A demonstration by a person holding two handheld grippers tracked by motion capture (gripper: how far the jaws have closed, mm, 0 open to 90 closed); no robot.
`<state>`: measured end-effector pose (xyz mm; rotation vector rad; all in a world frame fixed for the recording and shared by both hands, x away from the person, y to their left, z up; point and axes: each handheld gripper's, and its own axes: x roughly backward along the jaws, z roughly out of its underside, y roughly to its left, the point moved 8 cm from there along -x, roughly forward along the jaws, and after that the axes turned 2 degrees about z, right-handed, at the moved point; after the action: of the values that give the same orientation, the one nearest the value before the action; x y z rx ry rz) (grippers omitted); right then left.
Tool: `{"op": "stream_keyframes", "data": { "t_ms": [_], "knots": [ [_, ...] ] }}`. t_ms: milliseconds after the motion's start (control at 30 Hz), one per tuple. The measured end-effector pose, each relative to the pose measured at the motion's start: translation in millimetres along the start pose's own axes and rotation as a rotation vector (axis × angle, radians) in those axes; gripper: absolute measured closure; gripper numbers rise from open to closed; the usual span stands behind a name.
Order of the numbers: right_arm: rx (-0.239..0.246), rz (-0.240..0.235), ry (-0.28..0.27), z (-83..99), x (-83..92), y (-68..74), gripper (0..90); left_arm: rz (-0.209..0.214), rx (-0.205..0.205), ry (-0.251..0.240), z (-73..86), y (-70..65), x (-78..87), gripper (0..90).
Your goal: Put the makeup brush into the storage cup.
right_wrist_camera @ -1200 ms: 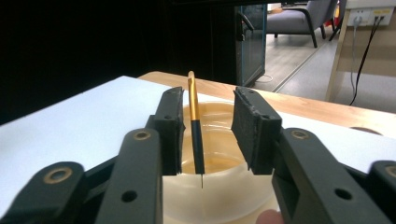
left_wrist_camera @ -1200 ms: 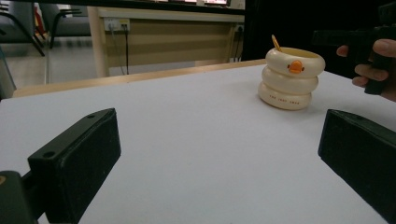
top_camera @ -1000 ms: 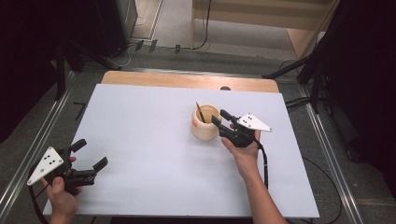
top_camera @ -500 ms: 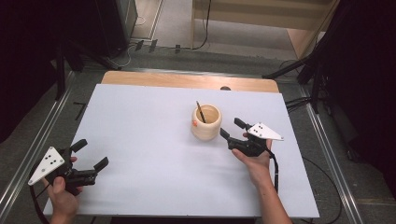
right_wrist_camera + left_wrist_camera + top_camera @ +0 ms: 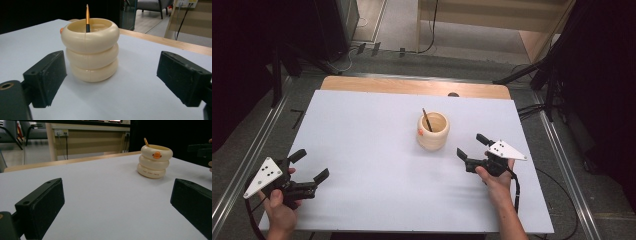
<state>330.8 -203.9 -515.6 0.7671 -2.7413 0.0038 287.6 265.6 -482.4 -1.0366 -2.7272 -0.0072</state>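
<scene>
Right claw (image 5: 472,145) drawn back from cup (image 5: 433,131) — jaws just opened, empty, left claw (image 5: 309,165) unmoved

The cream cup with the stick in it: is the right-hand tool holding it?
No: the cream cup stands alone on the white table, clear of the right gripper, whose fingers are spread apart.

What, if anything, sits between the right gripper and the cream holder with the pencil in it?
Nothing visible. The right gripper, jaws just opened and empty, faces the cream holder across bare white table. The pencil stands inside the holder. The left gripper is far off at the near-left corner.
</scene>
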Motion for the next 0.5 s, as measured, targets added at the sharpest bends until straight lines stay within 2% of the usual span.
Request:
{"op": "stream_keyframes", "data": {
  "t_ms": [100,500],
  "knots": [
    [0.003,-0.010,-0.001,2.1,5.1,-0.2,5.0,-0.001,0.001,-0.001,0.0,0.4,0.2,0.0],
    [-0.002,0.006,0.002,13.2,27.8,-12.2,0.6,0.000,0.000,-0.001,0.2,0.5,0.4,0.0]
  ]
}}
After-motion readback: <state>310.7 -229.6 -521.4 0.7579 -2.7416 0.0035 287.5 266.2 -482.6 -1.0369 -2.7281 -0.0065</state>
